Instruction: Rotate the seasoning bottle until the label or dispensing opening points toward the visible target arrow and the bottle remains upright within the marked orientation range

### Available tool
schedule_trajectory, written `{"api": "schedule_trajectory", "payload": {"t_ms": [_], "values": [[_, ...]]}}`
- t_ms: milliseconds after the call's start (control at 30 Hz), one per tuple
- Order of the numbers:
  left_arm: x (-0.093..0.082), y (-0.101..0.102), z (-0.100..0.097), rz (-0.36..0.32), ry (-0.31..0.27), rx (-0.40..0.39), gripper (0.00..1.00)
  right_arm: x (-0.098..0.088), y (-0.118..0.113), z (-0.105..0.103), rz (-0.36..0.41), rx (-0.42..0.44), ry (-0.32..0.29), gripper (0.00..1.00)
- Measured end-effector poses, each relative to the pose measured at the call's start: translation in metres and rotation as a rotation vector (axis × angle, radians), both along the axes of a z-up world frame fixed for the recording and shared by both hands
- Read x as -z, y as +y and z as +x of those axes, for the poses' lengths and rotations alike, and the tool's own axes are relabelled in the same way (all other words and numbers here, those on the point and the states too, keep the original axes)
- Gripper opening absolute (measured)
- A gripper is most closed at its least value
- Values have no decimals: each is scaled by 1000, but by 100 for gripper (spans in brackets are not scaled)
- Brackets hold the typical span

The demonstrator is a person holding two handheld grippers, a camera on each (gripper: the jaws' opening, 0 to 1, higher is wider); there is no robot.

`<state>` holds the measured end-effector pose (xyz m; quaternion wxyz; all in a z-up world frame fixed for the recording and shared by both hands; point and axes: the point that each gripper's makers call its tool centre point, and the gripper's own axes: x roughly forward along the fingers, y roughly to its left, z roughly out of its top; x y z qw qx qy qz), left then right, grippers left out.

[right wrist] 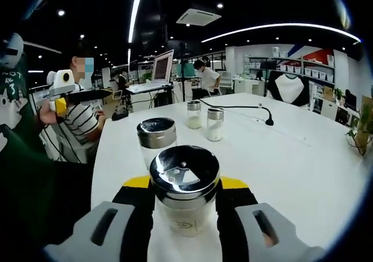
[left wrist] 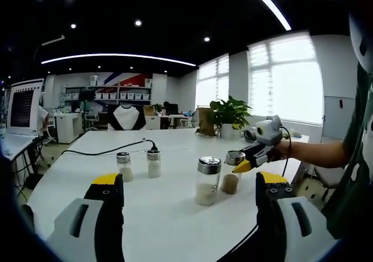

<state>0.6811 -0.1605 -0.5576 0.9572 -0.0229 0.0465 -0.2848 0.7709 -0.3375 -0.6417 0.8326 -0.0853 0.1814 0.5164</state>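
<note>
On the white counter [left wrist: 175, 215] stand four glass shakers with metal lids; in the left gripper view, the left gripper [left wrist: 189, 201] hangs back with its jaws spread wide and nothing between them, yellow tips up front; ahead of it, a pale-filled shaker [left wrist: 207, 181] sits near the middle, and just beside it the seasoning bottle [left wrist: 232, 172], brown powder inside, upright, with the right gripper [left wrist: 240, 167] reaching in from the right and its yellow tip touching the bottle's side; a person's hand [left wrist: 284, 149] holds that tool; further left, two small shakers [left wrist: 139, 165] stand side by side near a black cable [left wrist: 105, 151]; switch to the right gripper view and the seasoning bottle [right wrist: 184, 186] is right up close, its perforated lid facing us, pinched between the right gripper's [right wrist: 184, 201] jaws, black pads pressed to the glass on both sides; just behind it stands the pale-filled shaker [right wrist: 156, 140]; the left gripper [right wrist: 78, 96] hovers at far left, off the counter [right wrist: 303, 169].
</note>
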Motion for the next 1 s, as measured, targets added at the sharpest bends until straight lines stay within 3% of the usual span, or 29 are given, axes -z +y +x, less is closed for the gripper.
{"api": "schedule_trajectory", "payload": {"t_ms": [367, 767, 1000], "values": [[2, 2, -1, 4, 0, 5, 99, 0, -2, 3, -15, 67, 2, 40], [4, 1, -1, 1, 3, 1, 99, 1, -4, 5, -38, 210, 2, 40], [5, 4, -1, 1, 6, -10, 99, 2, -5, 7, -26, 261, -27, 39]]}}
